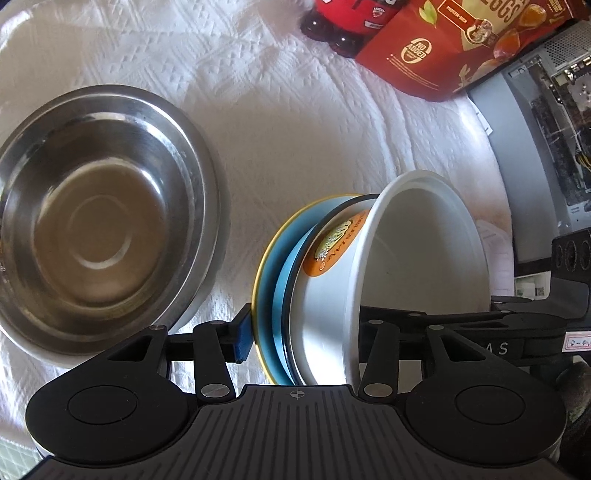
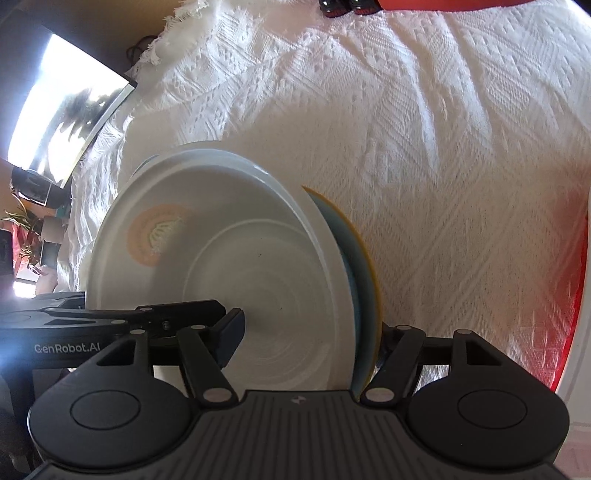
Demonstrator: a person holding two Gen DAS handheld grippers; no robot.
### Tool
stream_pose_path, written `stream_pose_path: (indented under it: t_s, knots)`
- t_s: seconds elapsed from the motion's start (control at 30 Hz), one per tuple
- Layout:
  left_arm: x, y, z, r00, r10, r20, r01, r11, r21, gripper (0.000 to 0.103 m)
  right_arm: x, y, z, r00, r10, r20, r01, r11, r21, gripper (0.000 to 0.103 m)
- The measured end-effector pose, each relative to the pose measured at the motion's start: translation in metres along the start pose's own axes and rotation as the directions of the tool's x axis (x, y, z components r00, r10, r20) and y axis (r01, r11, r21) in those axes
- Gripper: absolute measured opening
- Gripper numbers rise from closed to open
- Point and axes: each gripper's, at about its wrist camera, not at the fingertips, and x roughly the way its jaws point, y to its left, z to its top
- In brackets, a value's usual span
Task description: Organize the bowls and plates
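A white bowl [image 1: 417, 266] with an orange label sits nested on a blue plate with a yellow rim [image 1: 267, 266]. Both are held on edge above the white cloth. My left gripper [image 1: 303, 332] is shut on this stack, its blue pad against the plate's underside, the other finger inside the bowl. My right gripper [image 2: 306, 332] is shut on the same stack from the other side: one finger inside the white bowl [image 2: 236, 258], the other behind the blue plate [image 2: 364, 280]. A large steel bowl [image 1: 96, 221] stands on the cloth to the left.
A white textured cloth [image 2: 443, 147] covers the table. A red snack bag [image 1: 436, 48] and dark red bottles [image 1: 340, 22] stand at the far edge. Grey equipment [image 1: 546, 129] is on the right. A red object [image 2: 576, 295] lies at the cloth's right edge.
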Motion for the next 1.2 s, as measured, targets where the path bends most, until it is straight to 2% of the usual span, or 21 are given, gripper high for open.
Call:
stream_pose_path:
  t_s: [0.4,0.8,0.97,1.2]
  knots:
    - [-0.002,-0.011,-0.001,0.999,0.033,0.004,-0.033,0.999,0.028,0.052,-0.002,-0.008,-0.004,1.000,0.028,-0.014,-0.027,0.996,0.080,0.069]
    - [-0.006,-0.012,0.002,1.000,0.017,-0.003,-0.017,0.999,0.029,0.052,-0.004,-0.007,-0.006,0.999,0.017,-0.034,-0.013,0.994,0.104,0.068]
    - [-0.033,-0.010,0.010,0.999,0.000,0.039,-0.002,0.999,0.045,0.053,-0.015,0.008,0.002,1.000,0.003,-0.019,-0.001,0.995,0.096,0.069]
    - [-0.088,0.007,0.023,0.990,-0.008,0.142,0.001,0.999,0.045,0.053,-0.041,0.064,0.026,0.998,0.000,0.057,-0.001,1.000,0.004,0.069]
